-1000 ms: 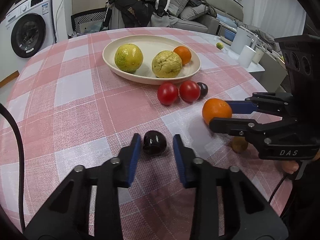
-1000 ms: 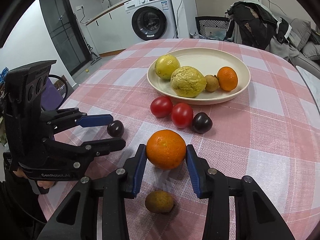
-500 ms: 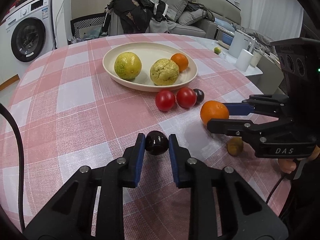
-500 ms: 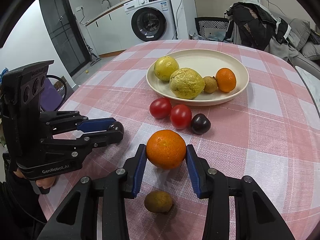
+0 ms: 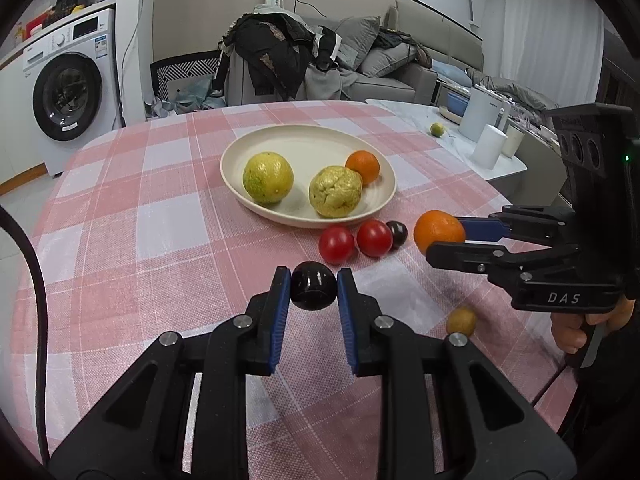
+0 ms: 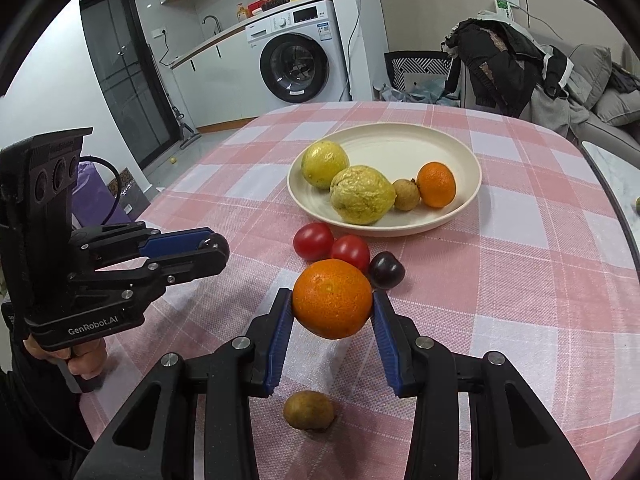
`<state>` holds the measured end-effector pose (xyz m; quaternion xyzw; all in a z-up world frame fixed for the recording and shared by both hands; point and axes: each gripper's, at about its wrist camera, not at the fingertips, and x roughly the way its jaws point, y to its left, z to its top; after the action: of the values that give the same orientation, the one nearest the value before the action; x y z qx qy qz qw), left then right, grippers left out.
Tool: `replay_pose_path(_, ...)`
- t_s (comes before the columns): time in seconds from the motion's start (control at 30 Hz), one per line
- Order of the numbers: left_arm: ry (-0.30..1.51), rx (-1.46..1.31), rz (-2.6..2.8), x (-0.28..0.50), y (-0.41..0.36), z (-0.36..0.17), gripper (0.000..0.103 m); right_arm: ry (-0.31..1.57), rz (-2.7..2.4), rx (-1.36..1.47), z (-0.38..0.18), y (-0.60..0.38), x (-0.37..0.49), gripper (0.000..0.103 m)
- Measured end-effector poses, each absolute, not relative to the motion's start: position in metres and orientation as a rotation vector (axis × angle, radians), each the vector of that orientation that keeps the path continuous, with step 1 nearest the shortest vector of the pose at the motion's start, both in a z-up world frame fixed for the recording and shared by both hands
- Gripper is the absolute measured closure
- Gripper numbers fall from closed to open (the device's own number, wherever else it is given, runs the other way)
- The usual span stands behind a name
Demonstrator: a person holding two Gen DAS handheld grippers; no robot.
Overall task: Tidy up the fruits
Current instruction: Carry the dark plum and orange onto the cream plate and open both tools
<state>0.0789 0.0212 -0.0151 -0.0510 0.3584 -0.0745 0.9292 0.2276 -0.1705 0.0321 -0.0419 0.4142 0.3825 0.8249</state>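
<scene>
Plum (image 5: 313, 286), dark and glossy, shows only as a sliver past the left gripper (image 6: 214, 249) from the right-hand camera, clamped tight between blue ribbed fingers (image 5: 280, 304) above the checked cloth of the table (image 5: 160, 240). The right gripper (image 6: 332, 312) squeezes a dimpled orange (image 6: 332, 298) off the cloth, near two smooth tomatoes (image 6: 314, 240) and the cream plate (image 6: 460, 208) of wrinkled yellow fruit.
</scene>
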Motion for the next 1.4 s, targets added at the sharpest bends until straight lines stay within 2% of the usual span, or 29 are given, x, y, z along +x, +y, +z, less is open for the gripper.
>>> replay_pose_path(0.9, 0.696, -0.114, -0.12, 0.134, 0.024, -0.001, 0.082, 0.81, 0.717, -0.073, 0.064, -0.179, 0.27, 0.062)
replay_pose_path(1.4, 0.732, -0.092, -0.094, 0.173, 0.02, -0.016, 0.082, 0.821, 0.675, -0.002, 0.066, -0.181, 0.314, 0.062)
